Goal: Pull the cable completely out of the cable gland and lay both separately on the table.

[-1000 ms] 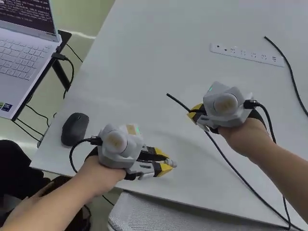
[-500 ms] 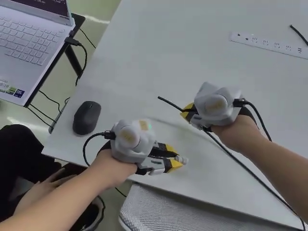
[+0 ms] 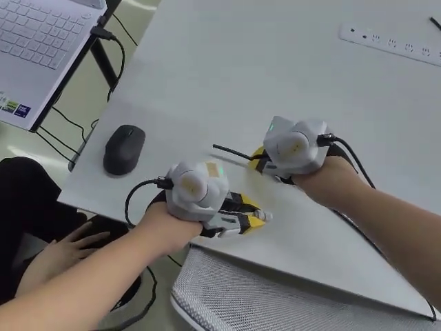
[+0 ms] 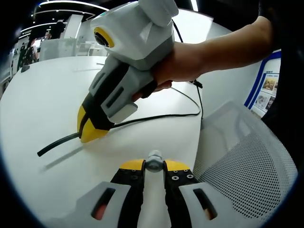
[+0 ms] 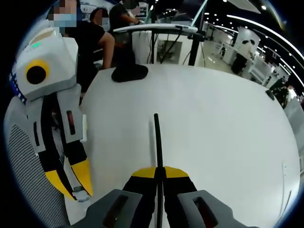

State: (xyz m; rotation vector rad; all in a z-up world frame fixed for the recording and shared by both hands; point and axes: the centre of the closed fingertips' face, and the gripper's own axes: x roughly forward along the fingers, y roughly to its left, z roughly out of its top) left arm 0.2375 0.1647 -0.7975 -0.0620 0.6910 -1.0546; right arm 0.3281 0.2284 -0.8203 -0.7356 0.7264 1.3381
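**On the white table (image 3: 227,76), near edge: two hand-held grippers, one item each**

Surroundings: black computer mouse (image 3: 124,148) to the left. Open laptop (image 3: 38,41) on a stand beyond it, its palm-rest stickers too small to read. White power strip (image 3: 389,47) at the far side. Grey mesh chair (image 3: 275,300) below the edge.

Item 1: left gripper (image 4: 153,167), jaws clamped on the small grey cable gland (image 4: 153,160), at the table edge.

Item 2: right gripper (image 5: 156,172), jaws closed on the black cable (image 5: 156,137). The cable's free end reaches out over the tabletop, well clear of the gland.
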